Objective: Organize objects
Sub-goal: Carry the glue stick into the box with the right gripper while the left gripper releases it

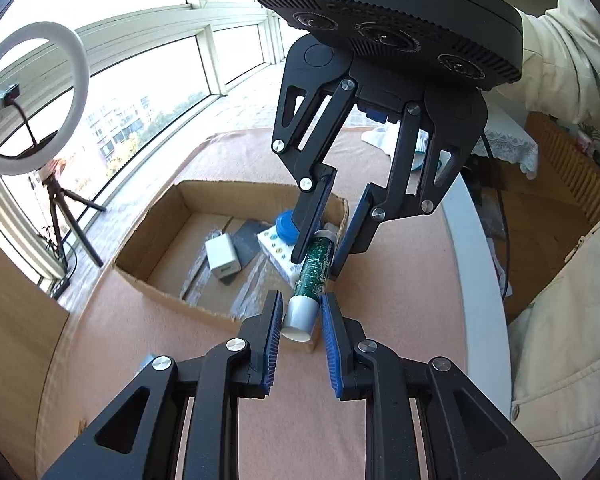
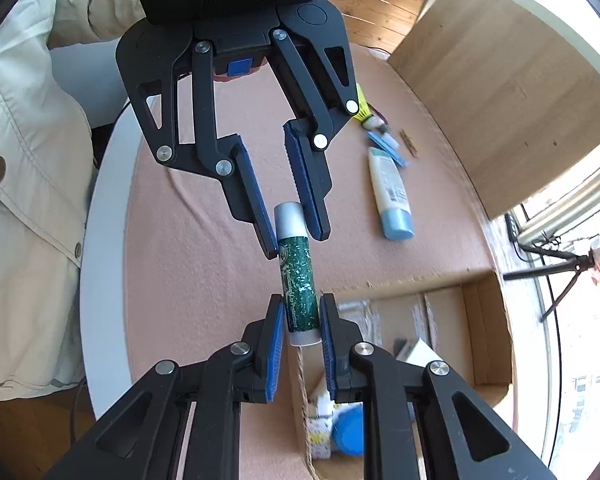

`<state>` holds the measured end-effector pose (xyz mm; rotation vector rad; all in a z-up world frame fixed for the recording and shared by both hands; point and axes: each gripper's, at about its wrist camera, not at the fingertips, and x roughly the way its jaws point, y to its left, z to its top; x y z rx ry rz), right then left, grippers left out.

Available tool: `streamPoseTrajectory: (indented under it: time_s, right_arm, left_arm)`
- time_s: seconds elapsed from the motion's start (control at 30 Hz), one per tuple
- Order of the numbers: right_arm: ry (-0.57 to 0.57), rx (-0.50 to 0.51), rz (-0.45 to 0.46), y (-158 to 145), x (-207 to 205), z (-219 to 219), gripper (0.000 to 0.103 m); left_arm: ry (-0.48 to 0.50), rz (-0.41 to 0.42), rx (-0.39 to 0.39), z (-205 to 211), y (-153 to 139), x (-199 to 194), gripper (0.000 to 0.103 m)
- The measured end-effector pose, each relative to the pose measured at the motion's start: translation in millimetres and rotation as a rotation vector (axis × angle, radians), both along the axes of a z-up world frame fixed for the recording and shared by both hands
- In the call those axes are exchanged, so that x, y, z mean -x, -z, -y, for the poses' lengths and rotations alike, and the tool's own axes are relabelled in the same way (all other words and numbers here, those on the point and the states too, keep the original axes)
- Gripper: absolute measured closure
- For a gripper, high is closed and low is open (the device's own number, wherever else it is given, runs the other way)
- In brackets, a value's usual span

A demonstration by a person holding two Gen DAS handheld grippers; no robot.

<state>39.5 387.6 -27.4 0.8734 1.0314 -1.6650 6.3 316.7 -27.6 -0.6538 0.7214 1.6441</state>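
A green lip balm stick with a silver cap is held in the air between both grippers, over the near edge of a cardboard box. My left gripper has its jaws around the silver cap end, with a small gap showing on each side. My right gripper is shut on the stick's green base end. In the right wrist view the left gripper faces me around the cap. In the left wrist view the right gripper comes down from above.
The box holds a white charger, a dark card, a blue lid and a patterned white packet. On the pink tablecloth lie a white tube with a blue cap, a blue clip and a yellow item. A ring light stands at the left.
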Motion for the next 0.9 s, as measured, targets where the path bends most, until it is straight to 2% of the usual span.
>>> streamPoseTrajectory:
  time_s: [0.17, 0.23, 0.27, 0.33, 0.4, 0.57, 0.73, 0.9]
  right_arm:
    - [0.061, -0.002, -0.018, -6, 8, -40, 0.087]
    - [0.073, 0.001, -0.025, -6, 11, -49, 0.087]
    - [0.078, 0.005, -0.033, -6, 12, -53, 0.087]
    - [0.099, -0.001, -0.054, 0, 15, -59, 0.087]
    - [0.126, -0.040, -0.018, 11, 18, -64, 0.083]
    - [0.182, -0.025, -0.016, 17, 20, -67, 0.078]
    - [0.203, -0.012, -0.029, 13, 29, -49, 0.054]
    - [0.179, -0.005, -0.052, 8, 41, -13, 0.051]
  left_arm:
    - [0.037, -0.013, -0.006, -37, -3, 8, 0.081]
    - [0.021, -0.029, -0.003, -46, -1, 11, 0.079]
    - [0.002, -0.032, -0.002, -49, 0, 14, 0.073]
    - [-0.056, -0.063, 0.003, -53, 3, 18, 0.027]
    - [-0.104, -0.098, -0.007, -50, 5, 21, 0.014]
    - [-0.174, -0.069, -0.005, -28, 13, 25, 0.014]
    - [-0.250, -0.059, -0.004, 13, 22, 22, 0.014]
    - [-0.350, -0.063, -0.018, 63, 23, 13, 0.013]
